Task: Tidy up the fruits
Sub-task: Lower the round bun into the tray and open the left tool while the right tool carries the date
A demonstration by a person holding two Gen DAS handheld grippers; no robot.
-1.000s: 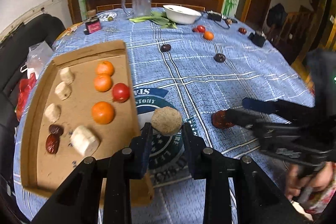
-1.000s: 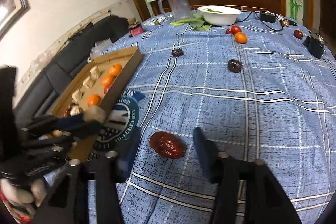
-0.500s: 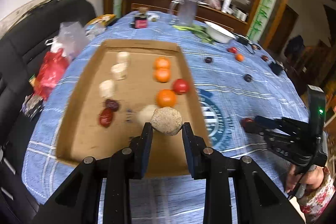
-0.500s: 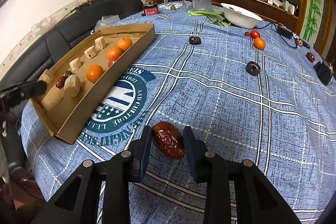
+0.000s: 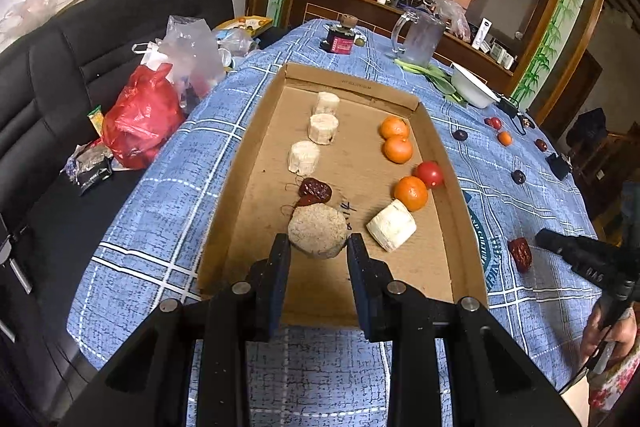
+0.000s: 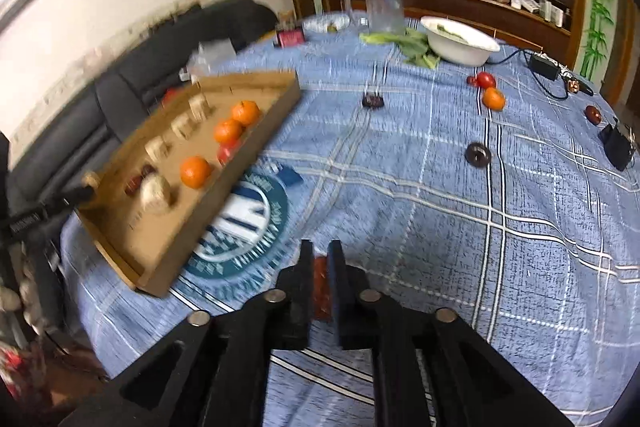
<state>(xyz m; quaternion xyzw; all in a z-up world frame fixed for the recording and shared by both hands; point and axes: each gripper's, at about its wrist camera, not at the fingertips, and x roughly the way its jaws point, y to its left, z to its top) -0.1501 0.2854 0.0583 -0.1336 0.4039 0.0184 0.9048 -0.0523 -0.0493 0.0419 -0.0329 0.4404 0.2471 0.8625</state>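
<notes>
My left gripper (image 5: 318,247) is clamped on a round tan cake (image 5: 317,231), pads pressing its two sides. I hold it over the near end of the cardboard tray (image 5: 460,227), just in front of two dark red dates (image 5: 315,189) that lie toward the tray's left side. The cake has no real long axis; its flat, grainy face is turned up and toward me.

Along the tray's left side three pale chunks (image 5: 304,157) run in a row toward the far edge. Along its right side sit three oranges (image 5: 411,193) and a tomato (image 5: 428,174), with a fourth pale chunk (image 5: 391,225) lying on its side near the nearest orange, long axis slanting toward the tray's near right corner.

My right gripper (image 6: 320,279) is clenched on a red date (image 6: 321,287), a narrow red strip between the pads, its long axis running along the fingers. It sits at the near edge of the blue checked tablecloth (image 6: 480,227), just right of the tray's near corner. In the left view the same date (image 5: 521,254) shows at the right fingertips, well apart from the tray.
</notes>
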